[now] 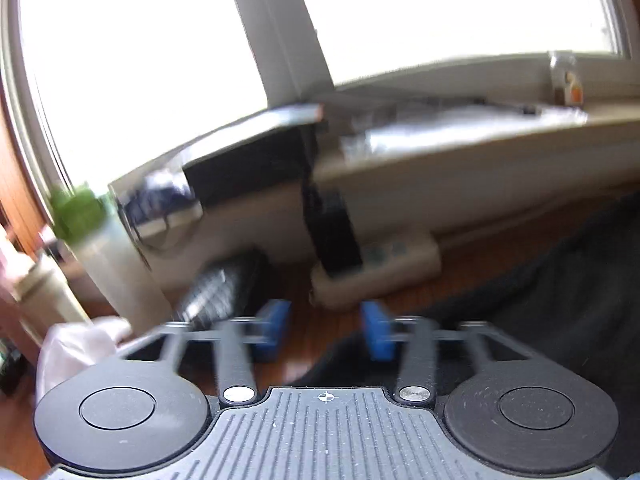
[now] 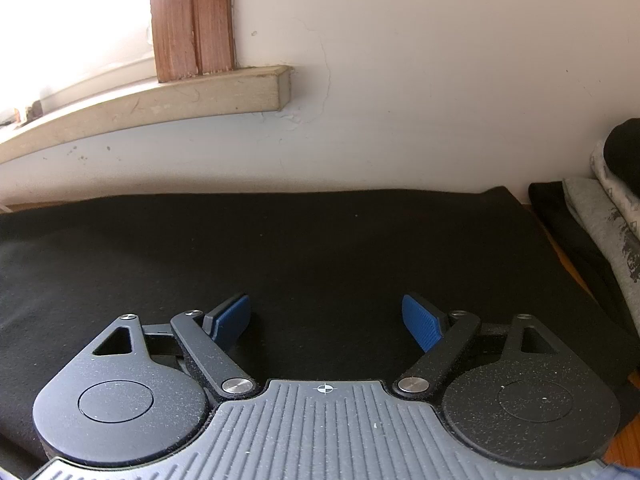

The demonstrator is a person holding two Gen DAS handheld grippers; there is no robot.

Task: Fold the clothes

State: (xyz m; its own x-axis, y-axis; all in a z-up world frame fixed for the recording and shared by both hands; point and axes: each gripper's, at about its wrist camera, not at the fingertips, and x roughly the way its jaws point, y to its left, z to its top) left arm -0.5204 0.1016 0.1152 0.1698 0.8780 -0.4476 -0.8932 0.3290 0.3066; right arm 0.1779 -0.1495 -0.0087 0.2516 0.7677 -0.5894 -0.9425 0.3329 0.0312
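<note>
My right gripper (image 2: 326,322) has its 2 blue pads (image 2: 422,326) spread wide with nothing between them, low over the black garment (image 2: 312,248). I read that as being poised to pick an edge or smooth the cloth before a fold. My left gripper (image 1: 326,332) is also released and empty, pads apart, though its view is smeared with motion blur. It sits over bare wooden table (image 1: 296,300) just off the garment's near-left edge, which shows as a dark mass at the right of that view; I judge it is positioned to catch a hem from that side.

The garment lies spread flat on the table in front of the wall, reaching almost to the skirting under the window sill (image 2: 160,108). Its far edge runs straight and its right corner is squared, with few wrinkles, so it looks laid out but not finished. Just beside it on the right is a stack of folded clothes (image 2: 600,216), grey and black.
</note>
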